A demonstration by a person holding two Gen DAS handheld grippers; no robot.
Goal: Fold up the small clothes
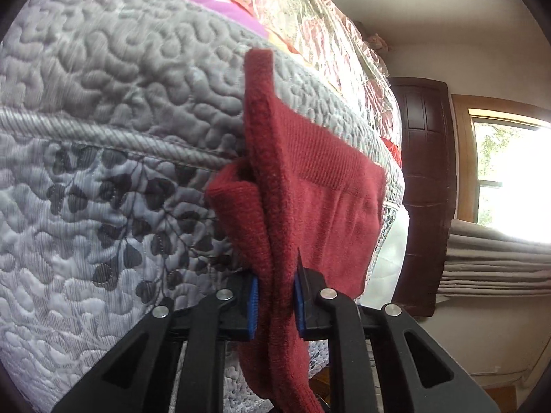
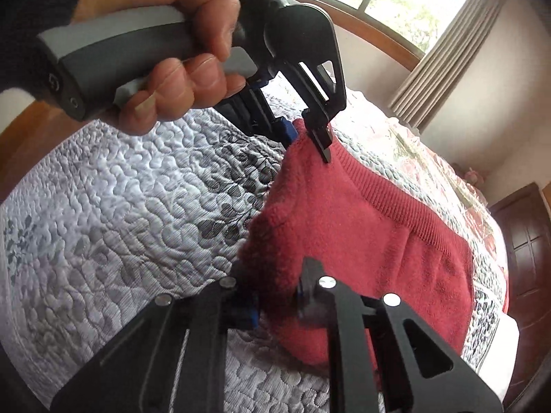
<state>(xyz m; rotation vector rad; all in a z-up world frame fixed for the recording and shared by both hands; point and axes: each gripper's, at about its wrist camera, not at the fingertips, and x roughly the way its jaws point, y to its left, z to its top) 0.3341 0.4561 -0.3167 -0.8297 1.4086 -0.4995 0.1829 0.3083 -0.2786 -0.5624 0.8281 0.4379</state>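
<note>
A dark red knitted garment (image 2: 372,241) hangs lifted above the grey quilted bed (image 2: 103,223), held at two points along its edge. My left gripper (image 1: 275,304) is shut on the garment (image 1: 310,199), with red cloth bunched between its blue pads (image 1: 253,306). In the right wrist view the left gripper (image 2: 306,137), held by a hand (image 2: 165,69), pinches the far corner. My right gripper (image 2: 277,304) is shut on the near edge of the same garment. A ribbed band (image 2: 406,203) runs across the cloth.
The quilt (image 1: 103,110) has a piped seam and a dark leaf print. Floral, pink and orange bedding (image 1: 310,34) lies at the far side. A dark wooden door (image 1: 427,172), a window (image 1: 513,179) and a grey curtain (image 2: 440,51) stand beyond the bed.
</note>
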